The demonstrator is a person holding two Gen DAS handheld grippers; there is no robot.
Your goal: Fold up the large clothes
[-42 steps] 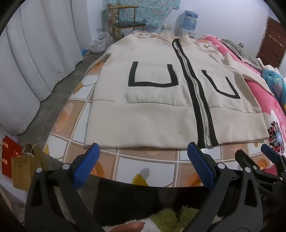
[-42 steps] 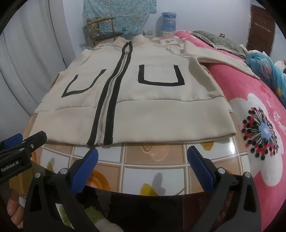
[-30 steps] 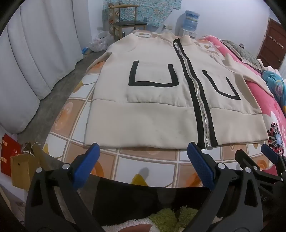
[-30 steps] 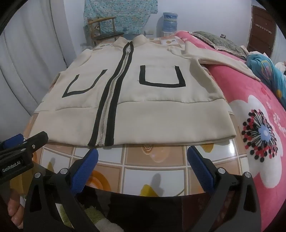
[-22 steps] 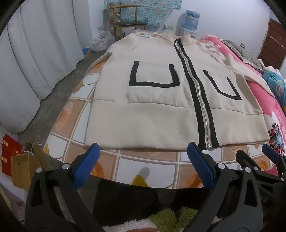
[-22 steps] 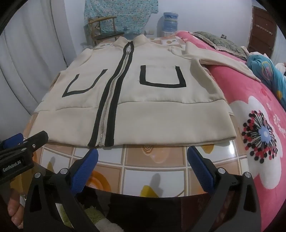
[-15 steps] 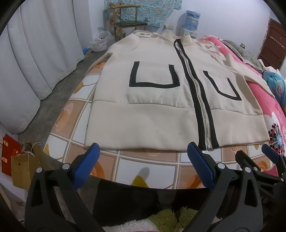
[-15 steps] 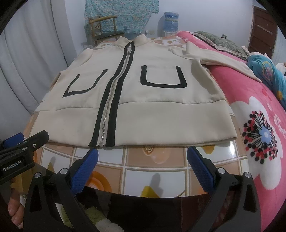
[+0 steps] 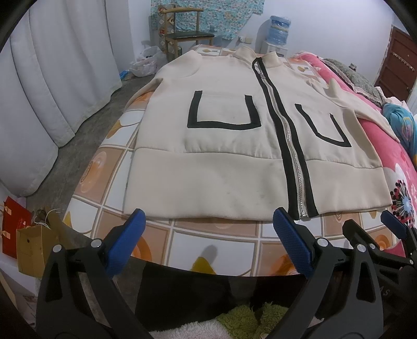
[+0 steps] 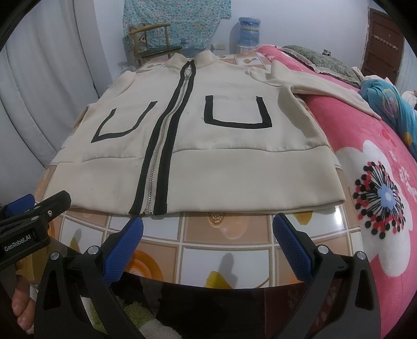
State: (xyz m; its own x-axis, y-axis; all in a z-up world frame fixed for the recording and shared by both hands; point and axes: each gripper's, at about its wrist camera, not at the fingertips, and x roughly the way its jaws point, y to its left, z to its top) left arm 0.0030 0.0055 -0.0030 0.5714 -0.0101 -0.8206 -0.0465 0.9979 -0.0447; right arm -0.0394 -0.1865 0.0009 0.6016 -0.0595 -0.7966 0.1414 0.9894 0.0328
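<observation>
Bed (image 9: 182, 245): one jacket (image 9: 221, 146), two grippers spread.

A wooden chair (image 9: 186, 24) stands by the far wall under a hanging floral cloth (image 9: 208, 13), with a water jug (image 9: 280, 26) to its right. White curtains (image 9: 52, 78) line the left side. A red bag (image 9: 13, 224) and a brown bag (image 9: 34, 247) sit on the floor. A pink flowered blanket (image 10: 378, 182) lies at right.

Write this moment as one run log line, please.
jacket: flat, zipped, unfolded | left gripper: open, empty | right gripper: open, empty
</observation>
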